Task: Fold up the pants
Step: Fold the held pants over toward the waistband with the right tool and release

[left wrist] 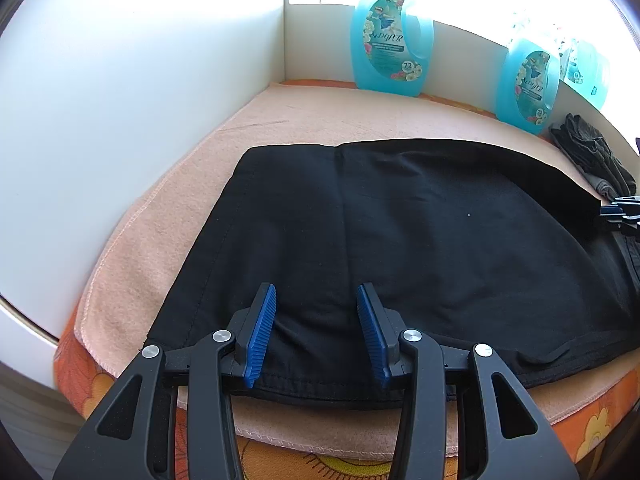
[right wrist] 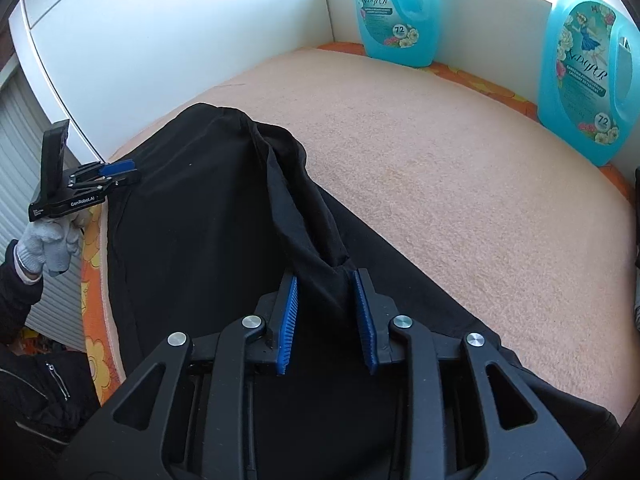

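Black pants (left wrist: 400, 240) lie spread on a peach towel (left wrist: 168, 216), their stitched hems at the near edge. My left gripper (left wrist: 317, 292) is over those hems with its blue pads (left wrist: 262, 332) well apart; the cloth lies flat under them, with none raised between. From the right wrist view, the left gripper (right wrist: 120, 174) sits at the pants' (right wrist: 192, 220) left edge. My right gripper (right wrist: 325, 276) has a taut raised ridge of black cloth running in between its pads (right wrist: 362, 312) and filling the gap. At the left wrist view's far right, the right gripper (left wrist: 618, 216) meets the pants' corner.
Blue detergent bottles (left wrist: 390, 44) (left wrist: 528, 84) stand along the back wall. A crumpled dark grey garment (left wrist: 592, 152) lies at the right. White walls (left wrist: 120, 80) close the left side. An orange flowered sheet (left wrist: 280, 460) shows under the towel. A white-gloved hand (right wrist: 44, 240) holds the left gripper.
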